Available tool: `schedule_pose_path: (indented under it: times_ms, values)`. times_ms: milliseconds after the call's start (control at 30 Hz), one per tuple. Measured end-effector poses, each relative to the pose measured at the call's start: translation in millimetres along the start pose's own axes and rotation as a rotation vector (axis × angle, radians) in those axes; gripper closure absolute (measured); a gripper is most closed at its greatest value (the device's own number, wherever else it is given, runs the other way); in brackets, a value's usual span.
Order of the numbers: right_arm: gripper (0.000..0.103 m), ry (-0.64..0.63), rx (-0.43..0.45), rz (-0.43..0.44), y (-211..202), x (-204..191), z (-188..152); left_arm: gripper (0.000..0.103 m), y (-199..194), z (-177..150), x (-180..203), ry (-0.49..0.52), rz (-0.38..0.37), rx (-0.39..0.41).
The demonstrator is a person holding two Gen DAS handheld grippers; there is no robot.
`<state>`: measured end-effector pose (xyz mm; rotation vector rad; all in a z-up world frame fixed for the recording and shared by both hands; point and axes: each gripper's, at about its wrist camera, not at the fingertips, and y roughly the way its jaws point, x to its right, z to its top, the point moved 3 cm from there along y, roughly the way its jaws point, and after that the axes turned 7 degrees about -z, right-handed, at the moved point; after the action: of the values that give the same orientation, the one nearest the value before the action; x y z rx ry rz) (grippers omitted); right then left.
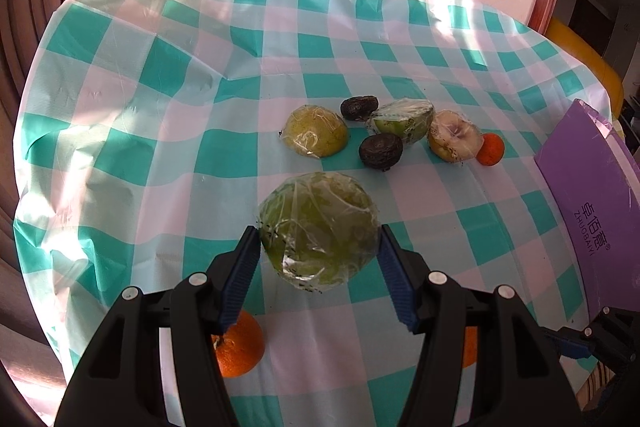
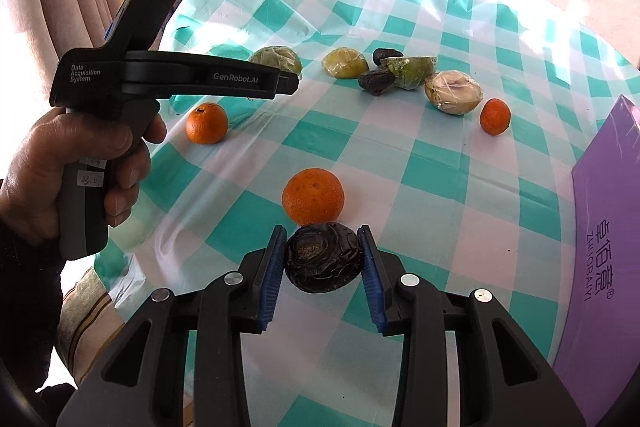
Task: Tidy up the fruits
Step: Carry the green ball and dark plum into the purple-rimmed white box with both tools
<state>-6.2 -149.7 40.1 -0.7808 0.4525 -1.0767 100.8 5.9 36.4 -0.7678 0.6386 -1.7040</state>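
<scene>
My left gripper [image 1: 319,239] is shut on a large green fruit wrapped in plastic film [image 1: 319,230] and holds it above the checked tablecloth [image 1: 160,75]. It also shows in the right wrist view [image 2: 276,59], with the left gripper body in front of it. My right gripper [image 2: 322,247] is shut on a dark wrinkled fruit [image 2: 322,257], just in front of an orange [image 2: 313,195]. More fruits lie further back: wrapped green halves [image 2: 345,63], dark fruits [image 2: 374,82], a wrapped pale fruit [image 2: 453,93] and small oranges [image 2: 495,116].
A purple box [image 2: 604,259] lies at the table's right edge; it also shows in the left wrist view [image 1: 592,195]. Another orange [image 2: 207,123] lies at the left, under my left gripper [image 1: 240,347]. Curtains and a window stand behind the table.
</scene>
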Motion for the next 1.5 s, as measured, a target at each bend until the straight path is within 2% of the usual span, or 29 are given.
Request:
schedule_pose_path:
  times_ms: [400,900,1100,1200,1367,1500]
  values:
    - [0.067,0.113,0.160,-0.057,-67.0,71.3,21.6,0.044,-21.9,25.8,59.8,0.108,-0.047,0.068]
    - [0.067,0.277,0.253,-0.288,-119.7,198.5,15.0,0.044,-8.8,57.1,177.7,0.318,-0.189,0.091]
    - [0.067,0.333,0.250,-0.345,-120.3,238.4,7.3,0.044,0.0,65.8,229.7,0.401,-0.261,0.095]
    - [0.067,0.342,0.226,-0.366,-117.4,254.2,1.8,0.044,3.7,70.0,255.6,0.440,-0.290,0.100]
    - [0.067,0.369,0.180,-0.347,-111.7,273.0,-8.3,0.044,14.6,73.5,296.9,0.513,-0.331,0.096]
    - [0.067,0.353,0.142,-0.402,-111.5,284.5,-14.5,0.044,27.4,72.6,327.7,0.577,-0.355,0.074]
